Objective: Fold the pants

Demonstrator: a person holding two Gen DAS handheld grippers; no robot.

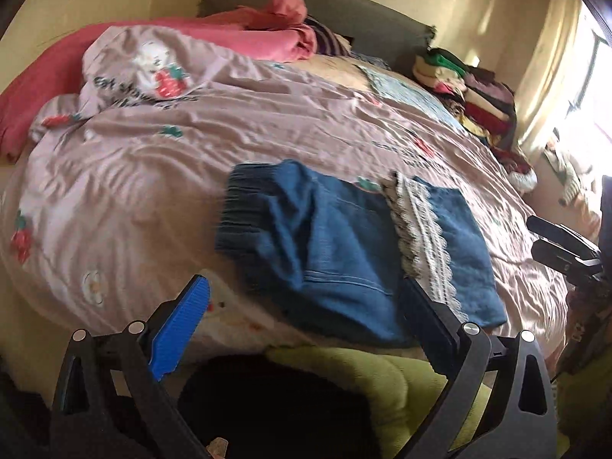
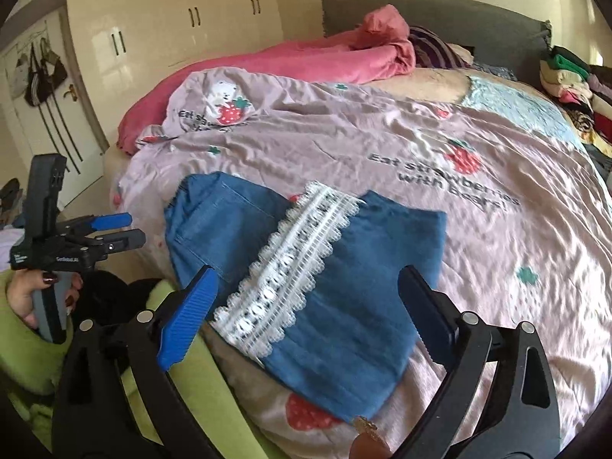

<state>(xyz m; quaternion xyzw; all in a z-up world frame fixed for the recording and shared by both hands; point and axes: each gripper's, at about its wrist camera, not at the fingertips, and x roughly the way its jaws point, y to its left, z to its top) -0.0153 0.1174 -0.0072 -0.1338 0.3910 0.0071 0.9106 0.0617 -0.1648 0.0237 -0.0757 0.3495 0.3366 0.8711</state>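
**Denim pants folded on the bed, both grippers clear**

Denim is thick at the waistband, so any last tidying should press the stacked layers flat rather than tug a single edge, and the hems should be squared before letting the bundle be.

The left gripper (image 1: pixel 302 321) and right gripper (image 2: pixel 306 306) both stand wide apart with nothing between their pads, held above the near edge of the bed.

The blue pants (image 2: pixel 344 279) lie folded into a compact packet on the strawberry-print duvet (image 2: pixel 497 229), a white lace trim band (image 2: pixel 283 264) running diagonally across the top, ribbed waistband (image 1: pixel 237 214) at the left.
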